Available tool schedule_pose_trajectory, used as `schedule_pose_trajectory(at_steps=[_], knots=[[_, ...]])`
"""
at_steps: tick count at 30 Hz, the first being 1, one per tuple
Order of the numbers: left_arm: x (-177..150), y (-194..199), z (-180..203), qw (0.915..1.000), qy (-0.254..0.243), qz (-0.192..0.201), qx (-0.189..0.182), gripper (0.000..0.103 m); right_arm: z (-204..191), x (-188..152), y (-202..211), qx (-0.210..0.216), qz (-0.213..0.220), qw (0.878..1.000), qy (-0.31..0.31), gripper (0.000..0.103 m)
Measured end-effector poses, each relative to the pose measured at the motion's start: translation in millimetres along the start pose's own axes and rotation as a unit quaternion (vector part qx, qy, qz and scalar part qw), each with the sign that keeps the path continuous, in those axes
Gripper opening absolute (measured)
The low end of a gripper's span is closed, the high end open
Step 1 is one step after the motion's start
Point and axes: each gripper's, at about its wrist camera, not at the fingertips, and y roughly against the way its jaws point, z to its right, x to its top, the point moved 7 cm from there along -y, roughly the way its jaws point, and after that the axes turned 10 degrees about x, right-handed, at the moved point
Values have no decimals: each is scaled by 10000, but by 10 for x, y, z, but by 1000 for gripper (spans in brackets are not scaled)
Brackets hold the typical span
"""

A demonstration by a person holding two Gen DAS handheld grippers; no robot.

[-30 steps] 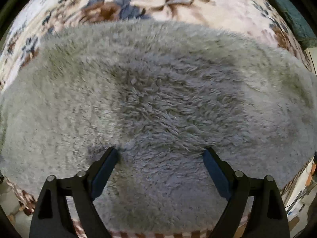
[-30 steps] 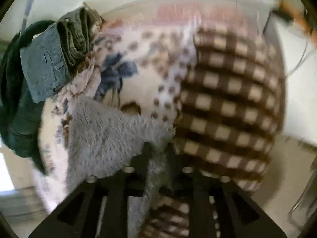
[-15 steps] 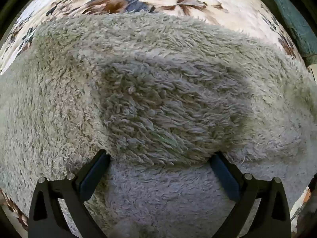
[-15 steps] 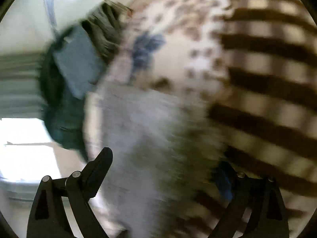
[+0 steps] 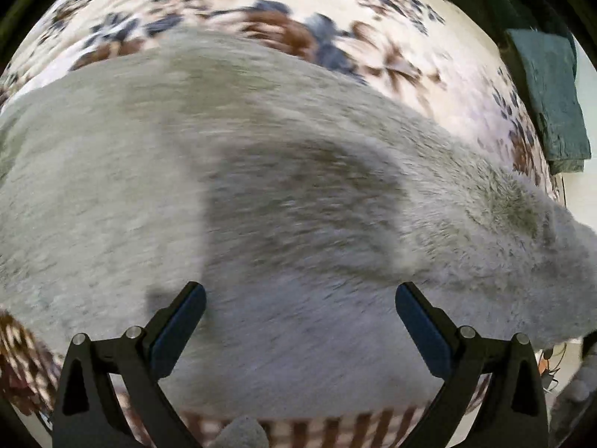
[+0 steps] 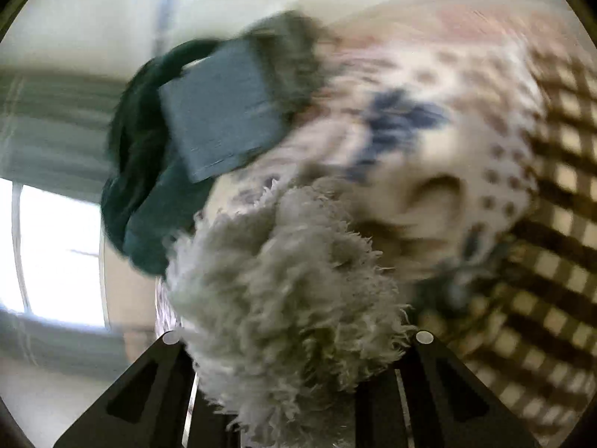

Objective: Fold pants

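Note:
Fluffy grey pants (image 5: 261, 186) lie spread across a floral blanket (image 5: 298, 11) and fill the left wrist view. My left gripper (image 5: 300, 313) is open just above the fleece, holding nothing. In the right wrist view a bunched end of the grey pants (image 6: 291, 298) sits between the fingers of my right gripper (image 6: 298, 384), which is shut on it. The fingertips are hidden by the fleece.
Folded blue jeans (image 6: 224, 112) and dark green clothes (image 6: 141, 186) are stacked at the blanket's far edge; a green garment also shows in the left wrist view (image 5: 552, 86). A brown checked cover (image 6: 541, 261) lies to the right. A bright window (image 6: 56, 254) is at left.
My right gripper opened, then closed on a bunch of the grey fleece and lifted it. My left gripper stayed open and shifted over the pants; the view is motion-blurred.

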Motion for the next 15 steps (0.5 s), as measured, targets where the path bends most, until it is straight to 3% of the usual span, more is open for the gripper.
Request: schedule_pose_trajectory(at_steps=[5, 7, 11, 15], knots=[[-202, 247, -582, 9991, 405, -19, 93, 103, -1046, -688, -310, 152, -783, 9915, 1031, 18], [-258, 311, -925, 9980, 617, -6, 141, 103, -1377, -1175, -565, 250, -1249, 9833, 1302, 18], [-297, 370, -1429, 9949, 958, 54, 319, 103, -1591, -2269, -1087, 148, -2175, 9585, 1840, 18], [-287, 317, -1777, 9904, 1298, 13, 468, 103, -1440, -3355, -1576, -281, -3036, 9207, 2434, 18]])
